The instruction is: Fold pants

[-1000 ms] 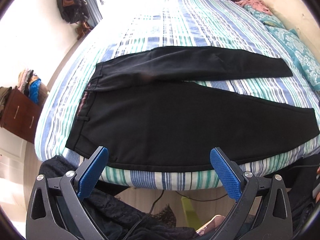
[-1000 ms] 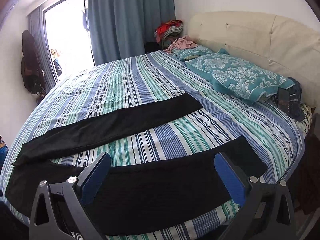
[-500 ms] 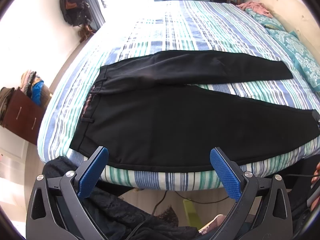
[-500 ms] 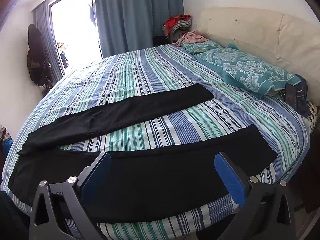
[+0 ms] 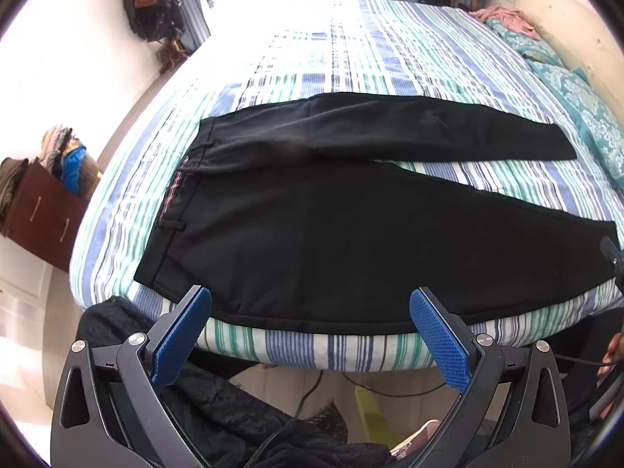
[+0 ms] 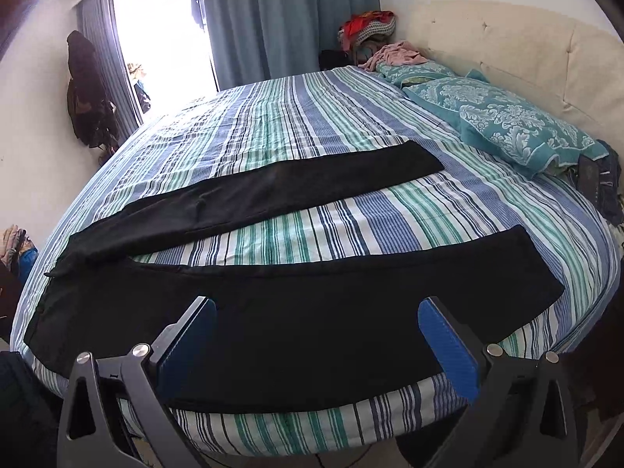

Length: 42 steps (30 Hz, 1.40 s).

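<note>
Nearest in each wrist view are the tongs themselves. The left tongs [image 5: 310, 335] are spread wide with nothing between the blue pads, hanging just off the near edge of the bed [image 5: 312, 345] and not touching cloth. The right tongs [image 6: 316, 345] are likewise spread and empty, off the same edge but further toward the headboard end.

Just past them lie the black pants [image 5: 331, 234], flat on the striped cover with the legs splayed in a V. The near leg [image 6: 312, 312] runs along the near edge of the bed, its outer seam almost at the drop. The waistband [image 5: 175, 195] sits toward the foot-end corner on the left. The far leg [image 6: 273, 191] angles away toward the middle of the bed, well apart from the near one at the hems, with striped cover showing between them.

The step in hand looks like the first fold, one leg laid onto the other. To do it well, I would have the left tongs pinch the near edge close to the waistband and the right tongs pinch near the hem [image 6: 538, 273]. Both should take both layers and lift together, so that the cloth stays taut and does not sag in the middle. Carry it over until the seams line up with the far leg. The risk is dragging the pants off the edge if the pull comes toward the person.

Beyond the pants are teal pillows [image 6: 518, 132] against the headboard.
</note>
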{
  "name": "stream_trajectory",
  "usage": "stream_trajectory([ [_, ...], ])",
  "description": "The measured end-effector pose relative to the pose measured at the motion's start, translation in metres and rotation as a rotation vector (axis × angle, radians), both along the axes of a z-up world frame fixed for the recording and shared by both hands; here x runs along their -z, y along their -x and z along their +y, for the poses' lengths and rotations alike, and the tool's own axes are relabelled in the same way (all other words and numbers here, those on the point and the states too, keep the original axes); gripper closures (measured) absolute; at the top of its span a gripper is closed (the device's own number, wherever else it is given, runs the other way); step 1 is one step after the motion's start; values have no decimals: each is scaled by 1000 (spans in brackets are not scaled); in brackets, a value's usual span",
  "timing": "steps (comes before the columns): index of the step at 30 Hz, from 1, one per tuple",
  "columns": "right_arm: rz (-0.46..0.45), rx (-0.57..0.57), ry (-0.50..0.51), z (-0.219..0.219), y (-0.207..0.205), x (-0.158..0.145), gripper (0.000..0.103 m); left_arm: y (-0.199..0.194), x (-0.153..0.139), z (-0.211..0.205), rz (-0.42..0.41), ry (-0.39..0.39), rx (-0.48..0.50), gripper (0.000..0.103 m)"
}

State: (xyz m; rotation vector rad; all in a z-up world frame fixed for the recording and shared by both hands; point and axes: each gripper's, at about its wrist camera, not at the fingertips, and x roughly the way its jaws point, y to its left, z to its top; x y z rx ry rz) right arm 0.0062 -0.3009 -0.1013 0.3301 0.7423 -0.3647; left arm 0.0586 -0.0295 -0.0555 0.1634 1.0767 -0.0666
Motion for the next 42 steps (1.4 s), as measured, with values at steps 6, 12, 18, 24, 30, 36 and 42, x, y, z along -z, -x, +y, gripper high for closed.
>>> stream_trajectory([
  [6,-18,35,-106,-26,7,9,1,-15,9,16,9,4,-52,1],
  [12,-21,239,-210,-136,22,-1,0,-47,16,27,-66,22,-52,1],
  [18,31,209,-243,-160,15,2,0,-95,45,25,-41,93,-95,1],
  [24,97,49,-266,-121,-20,30,1,-146,63,10,-76,63,-105,1],
  [30,78,-10,-193,-147,-79,22,1,-205,60,-8,-125,76,-90,1],
  [36,147,38,-225,-253,-166,39,1,-281,128,-9,-46,-97,-163,0],
  [42,176,205,-504,-346,-174,57,2,-274,162,16,-82,27,-159,0],
])
